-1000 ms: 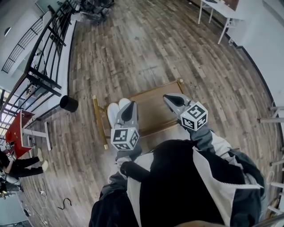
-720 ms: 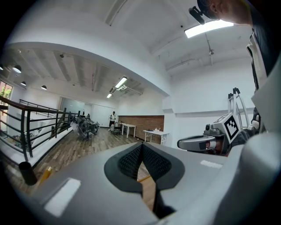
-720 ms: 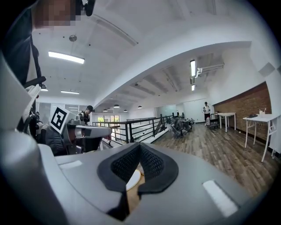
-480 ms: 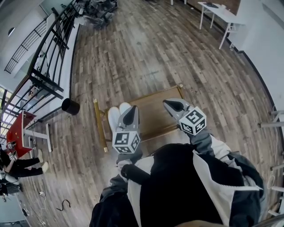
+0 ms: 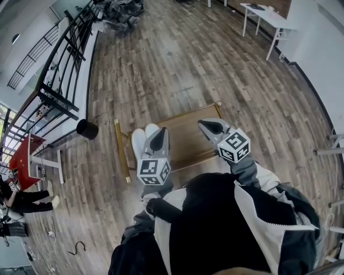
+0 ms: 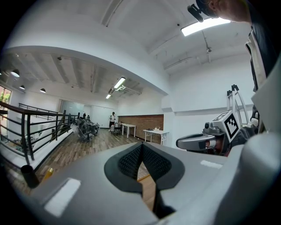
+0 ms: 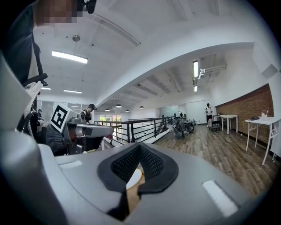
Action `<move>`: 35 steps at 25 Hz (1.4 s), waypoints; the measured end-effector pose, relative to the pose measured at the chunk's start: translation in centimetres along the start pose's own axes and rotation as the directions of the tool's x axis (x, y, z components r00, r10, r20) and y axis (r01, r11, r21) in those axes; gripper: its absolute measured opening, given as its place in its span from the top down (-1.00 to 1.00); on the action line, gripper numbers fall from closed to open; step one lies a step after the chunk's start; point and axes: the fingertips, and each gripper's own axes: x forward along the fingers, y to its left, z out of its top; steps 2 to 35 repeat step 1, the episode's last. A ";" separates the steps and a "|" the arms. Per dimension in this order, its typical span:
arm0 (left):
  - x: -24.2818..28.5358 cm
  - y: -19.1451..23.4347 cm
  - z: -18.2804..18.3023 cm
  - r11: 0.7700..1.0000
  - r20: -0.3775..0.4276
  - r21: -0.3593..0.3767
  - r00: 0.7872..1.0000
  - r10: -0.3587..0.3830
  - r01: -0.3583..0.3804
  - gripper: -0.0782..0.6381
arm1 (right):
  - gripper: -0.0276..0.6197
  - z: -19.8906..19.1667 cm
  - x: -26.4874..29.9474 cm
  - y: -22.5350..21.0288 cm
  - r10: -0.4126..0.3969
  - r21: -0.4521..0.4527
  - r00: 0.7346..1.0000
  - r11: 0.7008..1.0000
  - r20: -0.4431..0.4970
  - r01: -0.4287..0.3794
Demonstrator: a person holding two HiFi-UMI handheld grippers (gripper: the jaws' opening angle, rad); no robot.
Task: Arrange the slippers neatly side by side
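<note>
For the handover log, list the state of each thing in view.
Left tool: shut, empty.
Right tool: shut, empty.
Slippers: side by side on the low table, not held.
Low table: upright, bearing the slippers.

A black bin (image 5: 86, 129) stands near the railing (image 5: 63, 47), a white table (image 5: 266, 15) well apart

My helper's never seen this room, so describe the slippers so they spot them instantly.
Find the low gold-framed wooden platform on the plank floor. The slippers lie at its left end, partly hidden by the left gripper. They are the only white things there.
</note>
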 end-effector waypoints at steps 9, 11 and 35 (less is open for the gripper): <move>0.1 -0.1 0.1 1.000 0.001 0.002 1.000 0.000 0.000 0.74 | 0.91 0.1 -0.1 -0.1 0.000 -0.001 1.000 1.000 0.001 0.000; 0.1 -0.1 0.1 1.000 0.001 0.002 1.000 0.000 0.000 0.74 | 0.91 0.1 -0.1 -0.1 0.000 -0.001 1.000 1.000 0.001 0.000; 0.1 -0.1 0.1 1.000 0.001 0.002 1.000 0.000 0.000 0.74 | 0.91 0.1 -0.1 -0.1 0.000 -0.001 1.000 1.000 0.001 0.000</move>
